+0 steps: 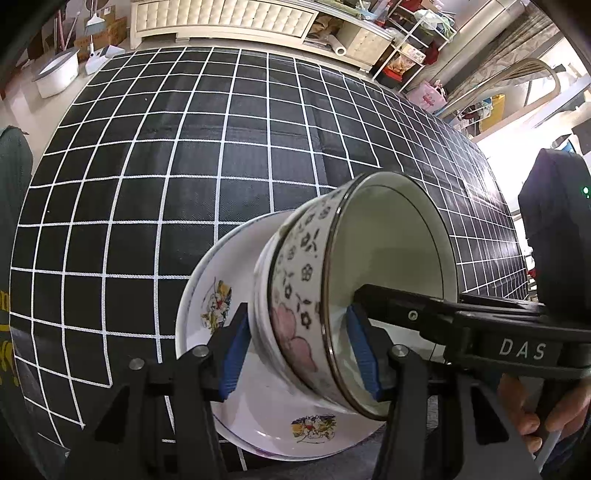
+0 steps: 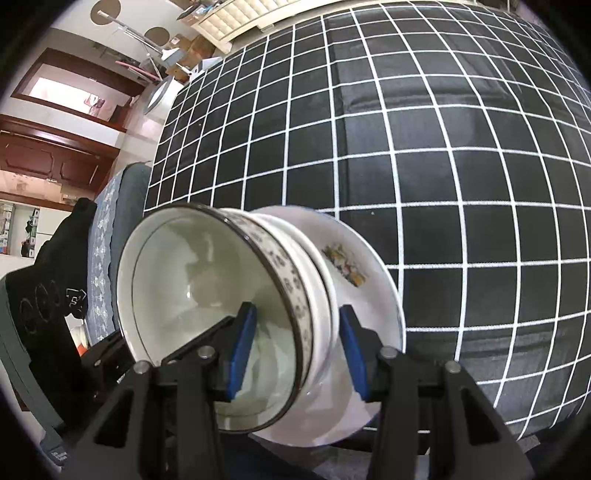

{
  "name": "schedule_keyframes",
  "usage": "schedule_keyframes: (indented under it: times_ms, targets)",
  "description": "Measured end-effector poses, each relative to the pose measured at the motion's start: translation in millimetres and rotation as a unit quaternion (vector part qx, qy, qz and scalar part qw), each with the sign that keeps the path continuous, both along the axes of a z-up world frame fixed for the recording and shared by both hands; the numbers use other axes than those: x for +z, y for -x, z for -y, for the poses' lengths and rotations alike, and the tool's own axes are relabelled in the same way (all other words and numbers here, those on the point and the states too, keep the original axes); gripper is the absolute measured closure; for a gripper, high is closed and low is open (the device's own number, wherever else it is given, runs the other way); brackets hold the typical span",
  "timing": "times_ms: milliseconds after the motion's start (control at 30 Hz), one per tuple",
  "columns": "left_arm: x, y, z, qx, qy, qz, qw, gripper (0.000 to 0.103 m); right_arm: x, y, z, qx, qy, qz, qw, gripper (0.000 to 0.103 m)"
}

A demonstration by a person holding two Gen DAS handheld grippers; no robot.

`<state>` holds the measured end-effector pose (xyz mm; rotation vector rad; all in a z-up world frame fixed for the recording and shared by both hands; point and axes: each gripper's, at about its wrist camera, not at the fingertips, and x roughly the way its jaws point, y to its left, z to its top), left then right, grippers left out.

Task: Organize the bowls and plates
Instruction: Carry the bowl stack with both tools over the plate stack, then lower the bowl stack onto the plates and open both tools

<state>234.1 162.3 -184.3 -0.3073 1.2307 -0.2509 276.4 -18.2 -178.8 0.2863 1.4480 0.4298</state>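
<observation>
Nested floral bowls sit in a decorated white plate, lower centre of both wrist views, on the black grid-pattern cloth. Left gripper straddles the bowl wall, one blue pad outside, one inside; pads look close but not clearly pressing, so clamp state can't be told. Right gripper does the same from the opposite side, also unclear. Tip: squeeze both rims evenly and lift level, or the top bowl may slip out of the stack.

It is a room in a home. A padded headboard, cluttered wire shelves and wooden doors show it.
</observation>
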Motion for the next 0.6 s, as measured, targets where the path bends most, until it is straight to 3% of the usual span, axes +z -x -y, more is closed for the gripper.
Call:
schedule_keyframes:
  times_ms: [167,367,467,600]
  targets:
    - [3.3,1.6,-0.2,0.005,-0.005,0.003,1.0000,0.053,8.1,3.4,2.3,0.004,0.019,0.020,1.000,0.052]
    - [18.3,6.9,-8.8,0.024,-0.013,0.024,0.9993,0.043,16.9,11.5,5.9,0.011,0.044,0.051,0.998,0.052]
    - [28.9,12.5,-10.7,0.033,-0.032,0.037,0.9983,0.042,25.8,19.2,8.7,0.012,0.050,0.075,0.996,0.052]
    - [57.0,28.5,-4.0,0.042,-0.073,0.088,0.9926,0.039,47.3,29.4,13.6,0.015,0.057,0.118,0.991,0.052]
